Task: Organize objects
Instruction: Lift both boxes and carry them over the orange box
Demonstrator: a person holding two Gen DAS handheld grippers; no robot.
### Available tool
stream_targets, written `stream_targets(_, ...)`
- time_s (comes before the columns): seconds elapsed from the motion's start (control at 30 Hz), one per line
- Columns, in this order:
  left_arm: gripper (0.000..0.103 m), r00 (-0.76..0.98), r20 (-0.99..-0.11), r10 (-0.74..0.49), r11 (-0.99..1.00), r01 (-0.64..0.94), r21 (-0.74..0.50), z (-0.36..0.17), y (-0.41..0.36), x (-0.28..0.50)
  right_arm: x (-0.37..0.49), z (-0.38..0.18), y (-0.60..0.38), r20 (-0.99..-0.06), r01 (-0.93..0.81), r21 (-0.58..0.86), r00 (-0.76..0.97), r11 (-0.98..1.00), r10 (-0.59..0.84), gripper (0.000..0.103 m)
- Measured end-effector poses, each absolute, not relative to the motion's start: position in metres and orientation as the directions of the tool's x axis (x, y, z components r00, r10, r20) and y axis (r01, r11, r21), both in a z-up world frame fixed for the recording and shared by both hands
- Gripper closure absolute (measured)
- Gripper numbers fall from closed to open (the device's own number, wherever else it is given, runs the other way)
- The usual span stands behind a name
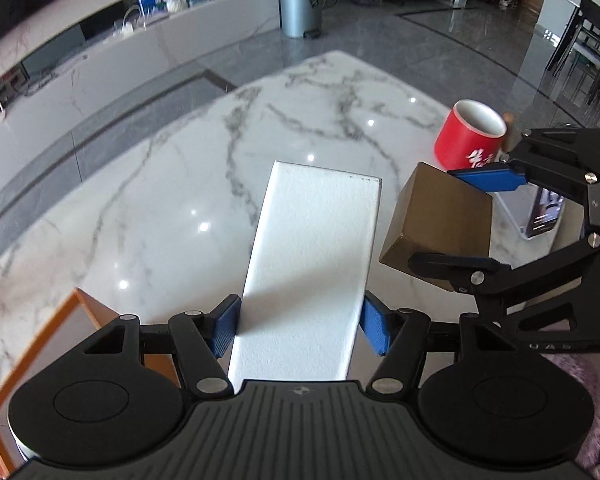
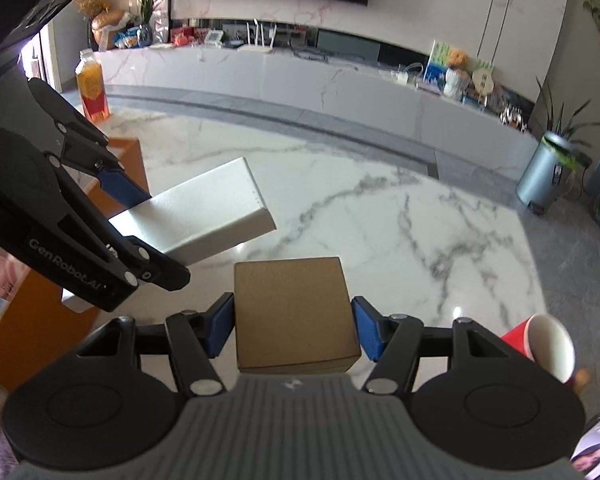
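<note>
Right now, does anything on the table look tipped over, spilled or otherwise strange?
Nothing looks spilled or damaged. The red cup appears tilted, but fisheye distortion near the frame edge may cause that. The white box and brown box are each held in a tool, off the marble table.

A silver pedal bin (image 1: 300,6) stands on the grey floor beyond the marble table's (image 1: 172,184) far corner, against the long white cabinet (image 2: 340,80).
</note>
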State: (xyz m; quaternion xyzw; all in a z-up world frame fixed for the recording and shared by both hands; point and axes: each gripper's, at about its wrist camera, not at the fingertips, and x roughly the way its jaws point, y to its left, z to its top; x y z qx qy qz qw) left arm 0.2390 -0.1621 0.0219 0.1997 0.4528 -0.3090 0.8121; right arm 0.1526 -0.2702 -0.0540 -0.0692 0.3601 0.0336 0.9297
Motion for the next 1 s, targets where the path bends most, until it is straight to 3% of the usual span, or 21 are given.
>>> stream_targets(0.13,0.029,0.454,-0.834,-0.314,0.715,0.691,0.107,0.057,-0.140,0.222,0.144,-0.019,-0.254,-0.633,-0.161,-0.077,0.771,0.984,0.076,0.039)
stream_targets(0.4,0.029,0.555,-0.821,-0.136,0.668,0.663,0.337,0.074,-0.074,0.213,0.150,0.020,-0.190,-0.573,-0.313,-0.101,0.794,0.944,0.202,0.039)
stream_targets(0.67,0.029,0.572,-0.820,0.013,0.567,0.671,0.478,0.009,-0.042,0.249,0.189,0.011,-0.123,-0.587,-0.431,-0.154,0.764,0.889,0.268,0.039)
stream_targets(1.0,0.029,0.506,-0.863,0.008,0.449,0.769,0.455,-0.067,-0.034,0.287,0.248,-0.011,-0.105,-0.638,-0.426,-0.149,0.731,0.892,0.243,0.039)
